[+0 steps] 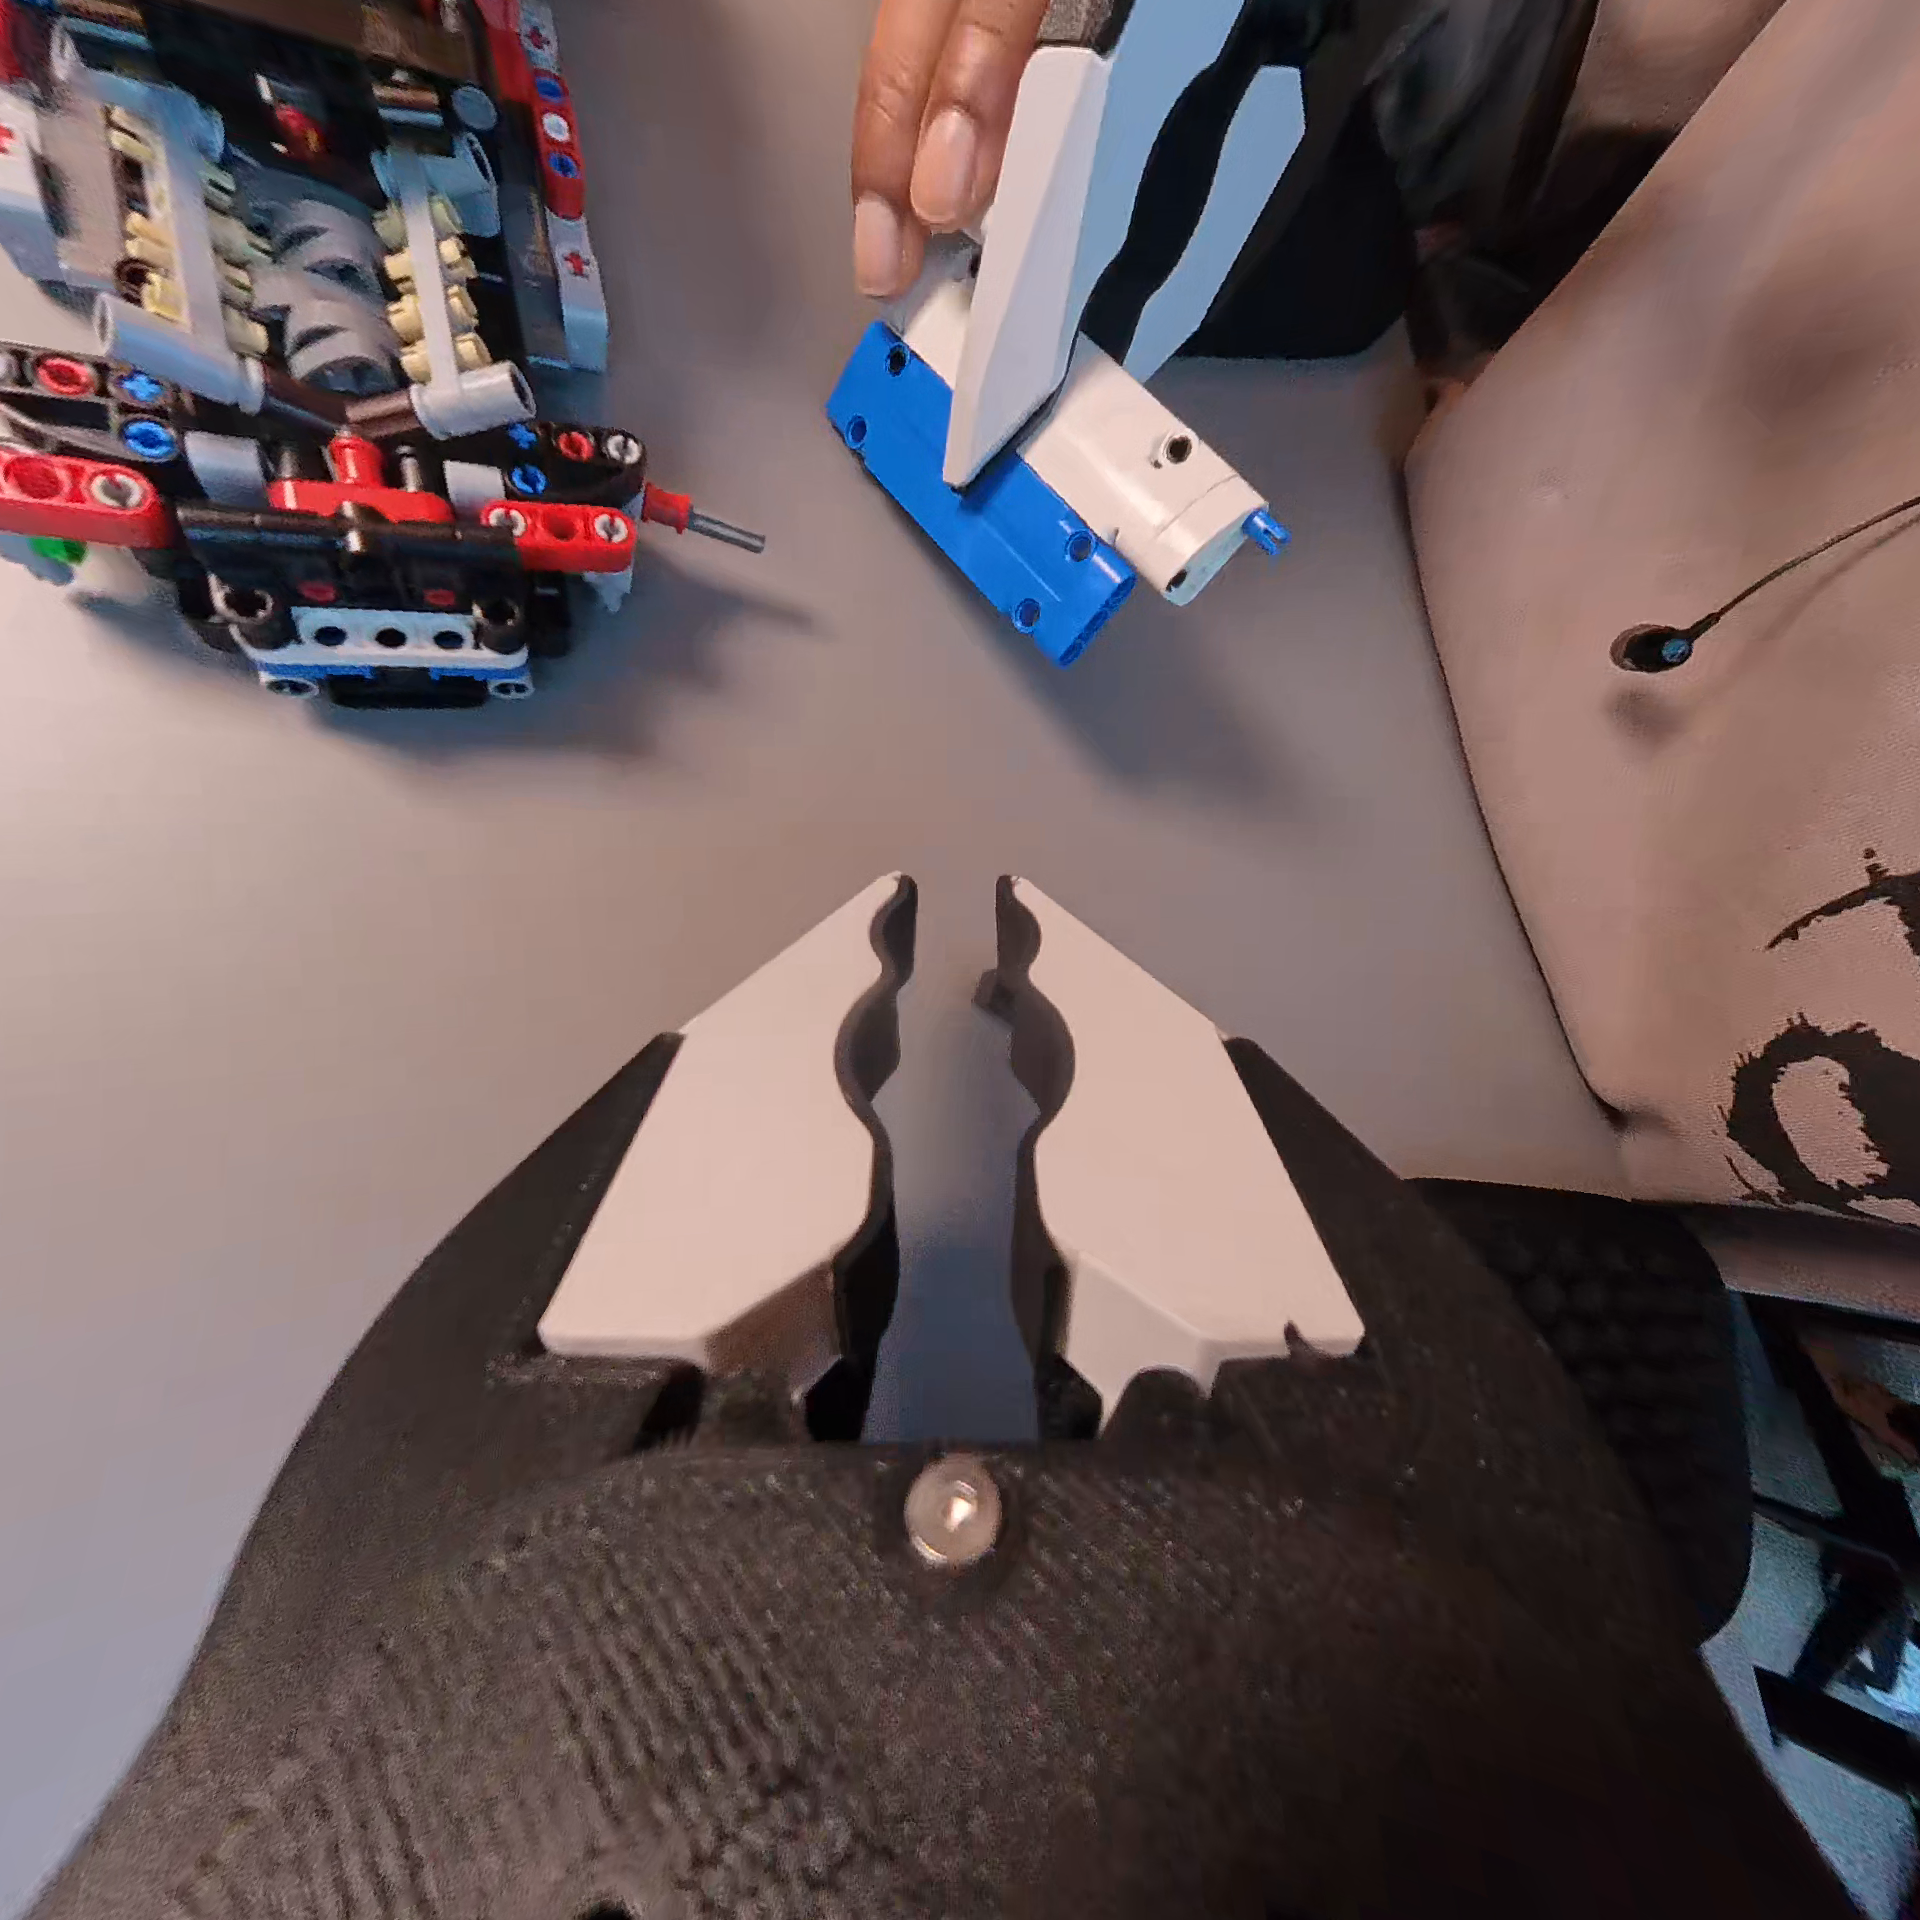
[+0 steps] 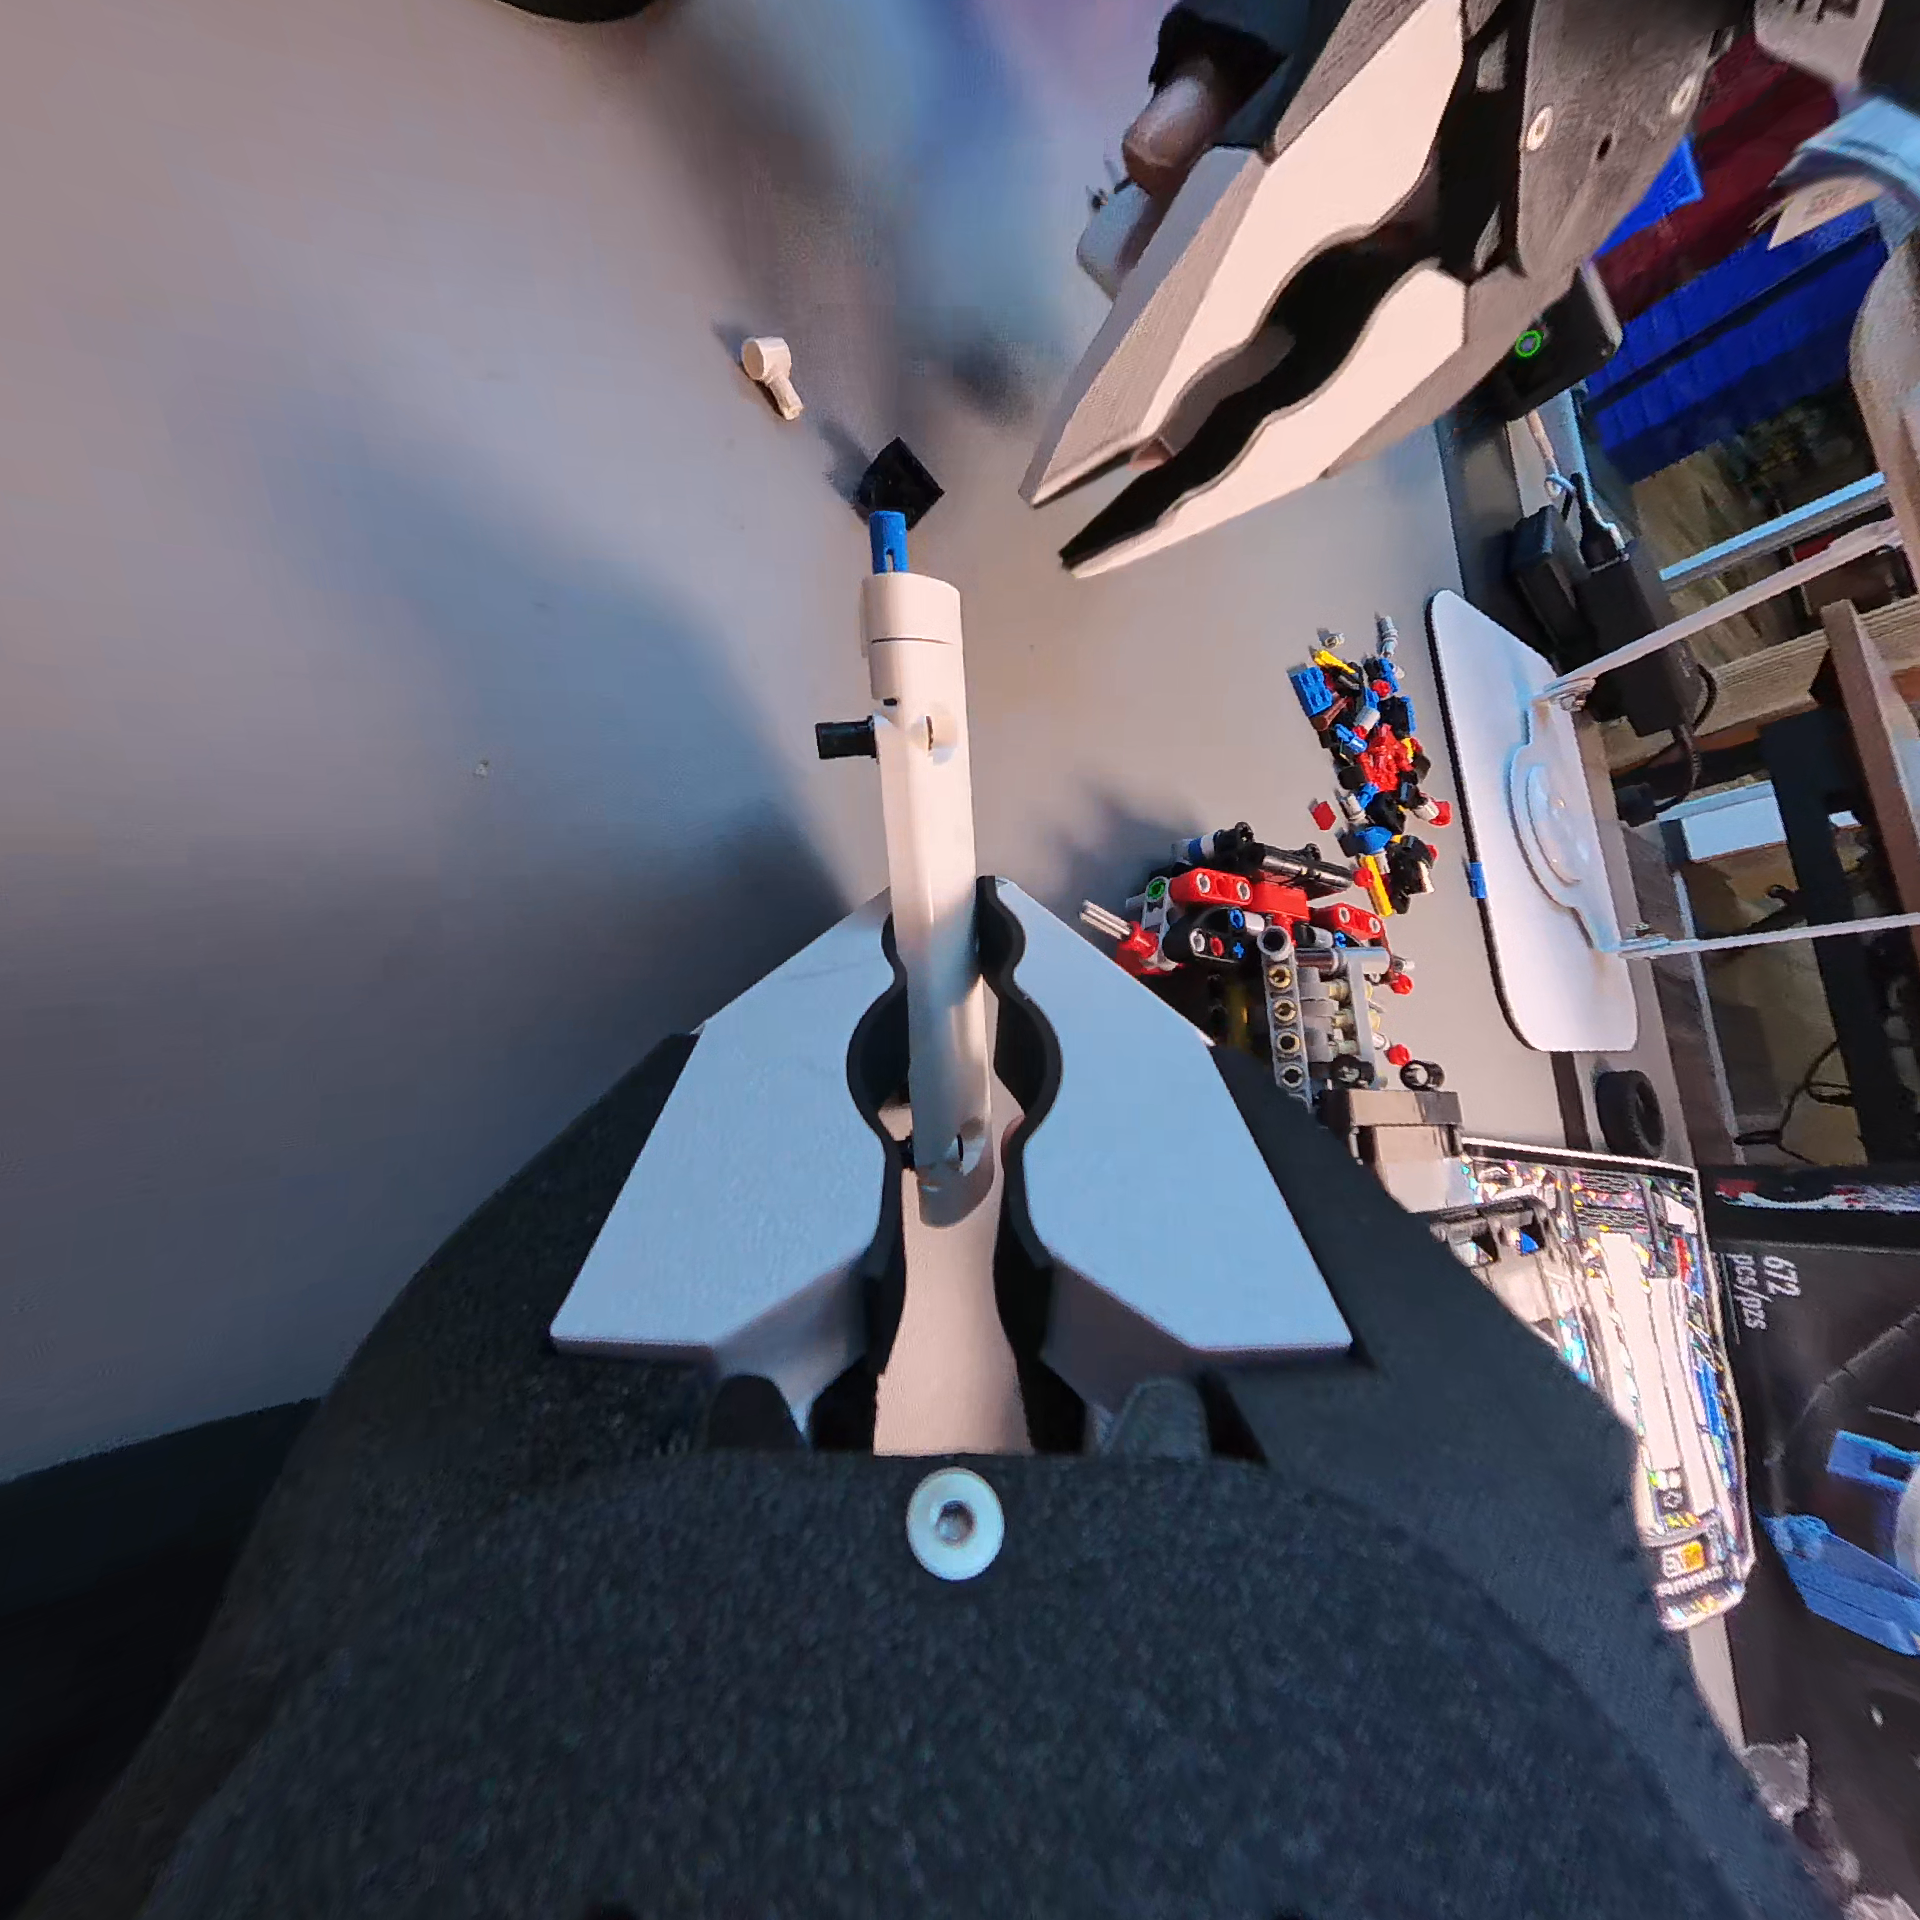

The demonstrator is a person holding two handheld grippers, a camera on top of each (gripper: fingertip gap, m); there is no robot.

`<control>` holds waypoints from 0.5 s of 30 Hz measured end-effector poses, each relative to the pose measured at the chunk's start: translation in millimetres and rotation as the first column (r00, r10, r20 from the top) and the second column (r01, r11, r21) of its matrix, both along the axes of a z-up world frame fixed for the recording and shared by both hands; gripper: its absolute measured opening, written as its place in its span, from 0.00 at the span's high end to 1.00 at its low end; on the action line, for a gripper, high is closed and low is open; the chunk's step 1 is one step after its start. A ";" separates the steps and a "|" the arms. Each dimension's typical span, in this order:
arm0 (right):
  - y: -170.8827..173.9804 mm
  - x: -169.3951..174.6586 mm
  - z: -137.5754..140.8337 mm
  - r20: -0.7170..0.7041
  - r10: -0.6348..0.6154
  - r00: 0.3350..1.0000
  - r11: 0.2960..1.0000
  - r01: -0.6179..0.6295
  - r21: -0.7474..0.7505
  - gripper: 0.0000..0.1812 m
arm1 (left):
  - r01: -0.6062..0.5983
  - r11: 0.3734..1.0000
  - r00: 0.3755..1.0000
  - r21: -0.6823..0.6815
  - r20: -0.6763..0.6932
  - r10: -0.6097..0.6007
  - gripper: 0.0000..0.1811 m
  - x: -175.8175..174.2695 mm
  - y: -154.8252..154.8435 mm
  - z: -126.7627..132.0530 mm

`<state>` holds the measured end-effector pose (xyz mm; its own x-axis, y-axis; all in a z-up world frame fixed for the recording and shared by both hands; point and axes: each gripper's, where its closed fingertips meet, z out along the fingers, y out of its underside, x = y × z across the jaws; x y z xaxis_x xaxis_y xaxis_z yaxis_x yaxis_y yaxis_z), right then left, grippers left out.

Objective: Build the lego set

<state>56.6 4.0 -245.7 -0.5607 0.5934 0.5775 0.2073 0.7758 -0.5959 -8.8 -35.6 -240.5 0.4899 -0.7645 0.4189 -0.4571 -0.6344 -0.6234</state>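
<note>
Work on the lego set stands midway: right gripper (image 2: 951,935) clamps a white-and-blue sub-assembly (image 1: 1049,473) above the table (image 1: 727,935), left gripper (image 1: 956,894) hangs slightly parted and empty, chassis (image 1: 312,395) unfinished, loose pieces (image 2: 1371,769) unsorted.

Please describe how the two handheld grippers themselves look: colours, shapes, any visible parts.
Both look alike. The left gripper and the right gripper each have two light grey wedge-shaped fingers with black wavy inner pads, set in a rough black printed body with one silver screw in the middle. No cables or sleeves are visible on them.
</note>
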 end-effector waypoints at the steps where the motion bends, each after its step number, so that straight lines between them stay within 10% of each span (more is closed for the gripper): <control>1: 0.3 0.0 0.2 0.000 -0.001 1.000 1.000 0.001 -0.002 0.96 | -0.010 1.000 1.000 0.013 -0.013 0.010 0.92 -2.2 -4.5 0.6; 15: 2.8 -3.6 0.8 -0.014 -0.019 1.000 1.000 0.019 -0.011 0.96 | 0.011 0.968 0.994 0.250 -0.109 0.017 0.87 4.0 -30.8 -28.8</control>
<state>52.9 6.7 -244.8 -0.5413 0.6097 0.5790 0.2130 0.7656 -0.6070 -4.7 -66.4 -269.3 0.5243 -0.8366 0.1586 -0.5301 -0.4665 -0.7081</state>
